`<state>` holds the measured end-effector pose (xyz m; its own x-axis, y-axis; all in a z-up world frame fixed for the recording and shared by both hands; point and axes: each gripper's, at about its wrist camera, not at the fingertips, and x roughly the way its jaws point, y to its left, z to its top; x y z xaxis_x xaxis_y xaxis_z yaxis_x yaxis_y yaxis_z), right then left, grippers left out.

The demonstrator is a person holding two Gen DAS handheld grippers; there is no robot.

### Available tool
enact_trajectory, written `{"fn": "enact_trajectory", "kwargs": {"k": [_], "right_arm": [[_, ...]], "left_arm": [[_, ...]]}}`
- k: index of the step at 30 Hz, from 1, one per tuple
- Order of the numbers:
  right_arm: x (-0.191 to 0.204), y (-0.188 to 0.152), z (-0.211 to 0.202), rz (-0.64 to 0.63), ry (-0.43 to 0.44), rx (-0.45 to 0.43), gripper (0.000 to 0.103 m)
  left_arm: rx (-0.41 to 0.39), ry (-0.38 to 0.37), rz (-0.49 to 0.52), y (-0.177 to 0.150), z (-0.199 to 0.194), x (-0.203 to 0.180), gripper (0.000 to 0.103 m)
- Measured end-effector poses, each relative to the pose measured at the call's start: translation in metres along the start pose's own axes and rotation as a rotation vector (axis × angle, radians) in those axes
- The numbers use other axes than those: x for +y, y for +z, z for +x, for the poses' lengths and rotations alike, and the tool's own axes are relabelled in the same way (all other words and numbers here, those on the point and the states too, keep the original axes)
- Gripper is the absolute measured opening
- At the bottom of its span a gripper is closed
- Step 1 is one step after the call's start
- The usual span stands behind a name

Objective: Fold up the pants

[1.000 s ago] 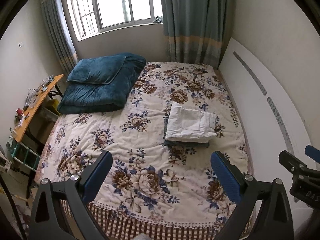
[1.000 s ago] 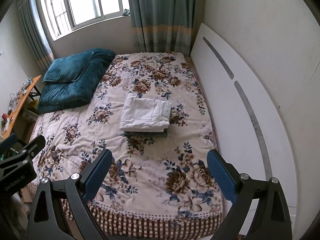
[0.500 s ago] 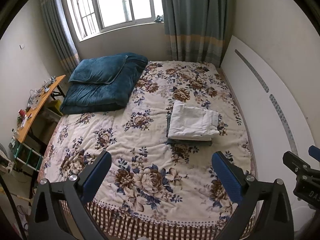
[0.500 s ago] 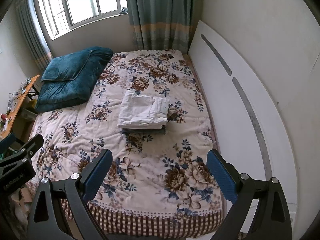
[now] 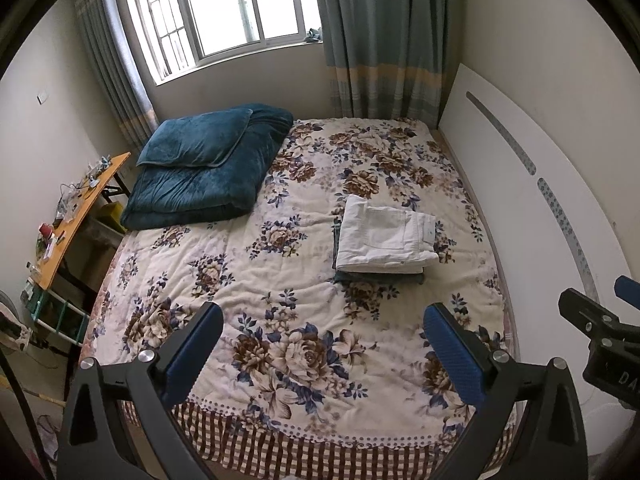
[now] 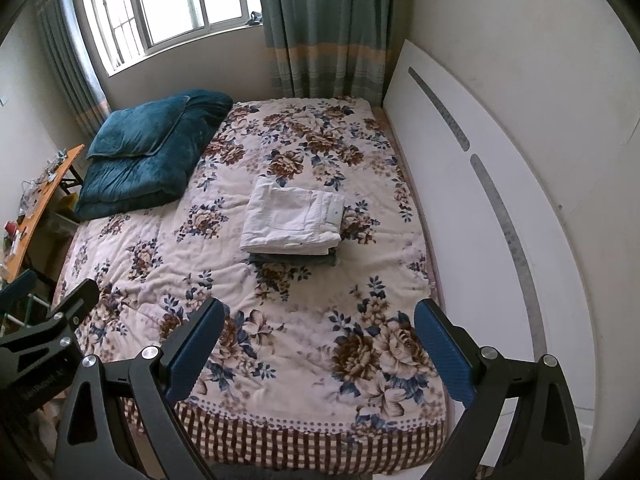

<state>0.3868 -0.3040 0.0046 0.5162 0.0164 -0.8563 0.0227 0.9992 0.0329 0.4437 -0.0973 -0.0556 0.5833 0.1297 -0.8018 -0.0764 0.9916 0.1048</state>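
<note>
two tools held above foot of bed (image 5: 280,280), apart from clothes. left tool (image 5: 320,344) spread wide, empty. right tool (image 6: 316,340) same. folded white pants (image 6: 294,220) lie atop dark folded garment (image 6: 292,259) mid-bed, near headboard (image 6: 460,200).

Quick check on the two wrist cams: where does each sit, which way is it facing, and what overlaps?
Left wrist: behind the open left gripper, above the bed's foot, looking down the floral bed toward the window; right gripper at the right edge.
Right wrist: behind the open right gripper, same heading, closer to the white board; left gripper at the left edge.
Shared: folded white pants on a darker folded garment, teal quilt, desk.
</note>
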Motion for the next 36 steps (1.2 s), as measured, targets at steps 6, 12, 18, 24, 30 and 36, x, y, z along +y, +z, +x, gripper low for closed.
{"fn": "enact_trajectory", "kwargs": {"k": [6, 12, 18, 24, 30, 36], "right_arm": [[0.001, 0.001, 0.001, 0.0, 0.018, 0.014, 0.098], [-0.004, -0.001, 0.004, 0.007, 0.031, 0.024, 0.098], [-0.008, 0.0, 0.003, 0.003, 0.033, 0.02, 0.098], [-0.01, 0.004, 0.0, -0.006, 0.042, 0.013, 0.098], [-0.009, 0.003, -0.002, -0.003, 0.042, 0.012, 0.098], [-0.006, 0.011, -0.005, -0.019, 0.045, 0.005, 0.098]], "left_arm": [[-0.012, -0.004, 0.003, -0.003, -0.002, -0.002, 0.102], [-0.02, -0.01, 0.013, -0.004, -0.005, -0.007, 0.102], [-0.02, -0.006, 0.013, -0.003, -0.006, -0.008, 0.102], [-0.023, -0.009, 0.017, -0.004, -0.006, -0.009, 0.102], [-0.025, -0.013, 0.018, -0.005, -0.006, -0.009, 0.102], [-0.026, -0.015, 0.028, -0.005, -0.006, -0.009, 0.102]]}}
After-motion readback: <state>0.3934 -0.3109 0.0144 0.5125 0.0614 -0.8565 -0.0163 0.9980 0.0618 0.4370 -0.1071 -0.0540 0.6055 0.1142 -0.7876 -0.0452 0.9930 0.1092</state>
